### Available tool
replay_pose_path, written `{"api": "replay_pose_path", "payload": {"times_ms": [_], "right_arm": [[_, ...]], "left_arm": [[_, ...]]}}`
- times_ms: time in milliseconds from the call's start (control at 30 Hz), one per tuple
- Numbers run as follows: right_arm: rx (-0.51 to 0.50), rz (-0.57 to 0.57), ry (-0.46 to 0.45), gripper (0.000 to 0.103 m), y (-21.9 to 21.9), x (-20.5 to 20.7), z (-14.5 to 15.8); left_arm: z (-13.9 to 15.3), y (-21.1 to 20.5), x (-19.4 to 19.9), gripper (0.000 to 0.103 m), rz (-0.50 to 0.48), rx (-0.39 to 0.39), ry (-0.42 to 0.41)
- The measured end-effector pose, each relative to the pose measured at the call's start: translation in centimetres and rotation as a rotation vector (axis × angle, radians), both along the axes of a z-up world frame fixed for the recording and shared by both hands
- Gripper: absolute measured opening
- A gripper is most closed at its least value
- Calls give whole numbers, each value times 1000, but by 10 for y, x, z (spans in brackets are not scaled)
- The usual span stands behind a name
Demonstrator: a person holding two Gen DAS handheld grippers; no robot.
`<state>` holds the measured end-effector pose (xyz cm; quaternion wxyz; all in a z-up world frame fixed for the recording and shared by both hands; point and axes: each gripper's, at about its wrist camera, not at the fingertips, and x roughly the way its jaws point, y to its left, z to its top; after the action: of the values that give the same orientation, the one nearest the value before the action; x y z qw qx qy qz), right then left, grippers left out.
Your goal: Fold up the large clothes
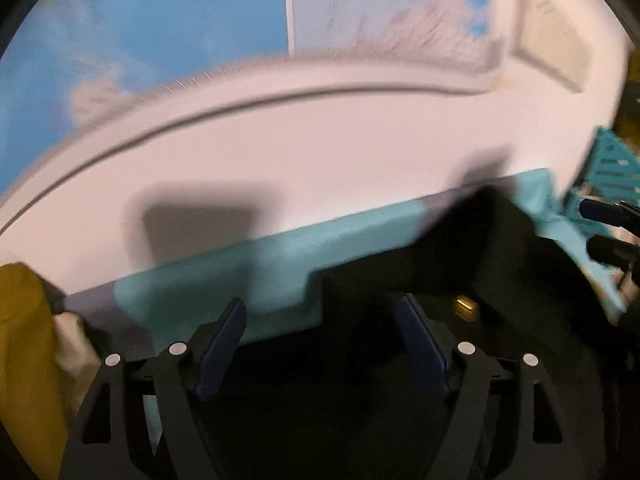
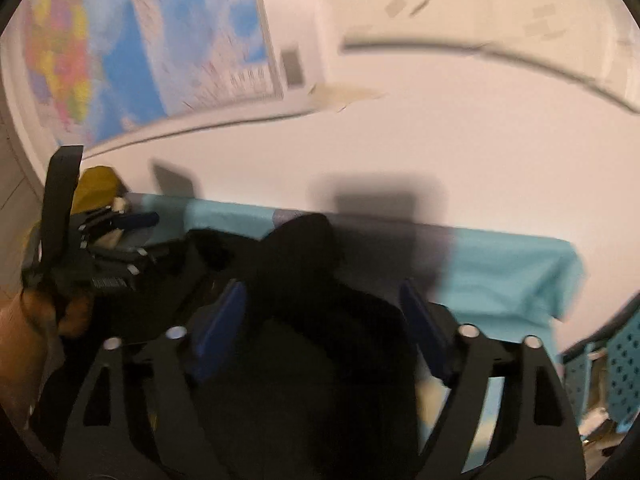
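A large black garment (image 1: 480, 256) lies bunched on a turquoise-covered surface (image 1: 256, 264). My left gripper (image 1: 320, 320) is open, its blue-padded fingers (image 1: 224, 344) spread over the garment's near edge, with black cloth between and below them. My right gripper (image 2: 324, 308) is open too, with a raised hump of the black garment (image 2: 304, 264) between its fingers (image 2: 218, 320). The left gripper also shows at the left of the right wrist view (image 2: 120, 220). Both views are motion-blurred.
A white wall (image 1: 320, 152) with a dark cable stands behind the surface, with maps (image 2: 160, 40) hung above. A yellow cloth (image 1: 24, 344) lies at far left. A turquoise perforated basket (image 2: 624, 364) sits at the right edge.
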<state>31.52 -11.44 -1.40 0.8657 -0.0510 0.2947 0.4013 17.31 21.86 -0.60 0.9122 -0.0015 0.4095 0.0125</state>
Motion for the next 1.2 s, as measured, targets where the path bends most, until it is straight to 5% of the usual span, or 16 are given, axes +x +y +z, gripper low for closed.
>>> {"api": "replay_pose_path", "payload": {"times_ms": [200, 367, 433, 500, 667, 733, 800, 967, 1200], "right_arm": [[-49, -104, 51, 97, -104, -53, -32], [-116, -146, 194, 96, -91, -90, -97], [-105, -154, 190, 67, -98, -97, -107], [-9, -140, 187, 8, -116, -102, -96], [252, -316, 185, 10, -193, -100, -75], [248, -345, 240, 18, -199, -98, -88], [209, -383, 298, 55, -199, -96, -105], [228, -325, 228, 83, -193, -138, -109], [-25, -178, 42, 96, -135, -207, -104]], "left_arm": [[8, -15, -89, 86, -173, 59, -17], [-30, -54, -132, 86, -329, 106, 66], [-45, -72, -138, 86, -348, 116, 98], [-62, -102, -131, 86, -350, 100, 123], [-60, -105, -135, 86, -330, 77, 117], [-60, -107, -139, 86, -325, 46, 118], [-59, -108, -139, 86, -317, 49, 117], [-47, -118, -140, 86, -324, 41, 98], [-50, -127, -151, 88, -352, 6, 109]]}}
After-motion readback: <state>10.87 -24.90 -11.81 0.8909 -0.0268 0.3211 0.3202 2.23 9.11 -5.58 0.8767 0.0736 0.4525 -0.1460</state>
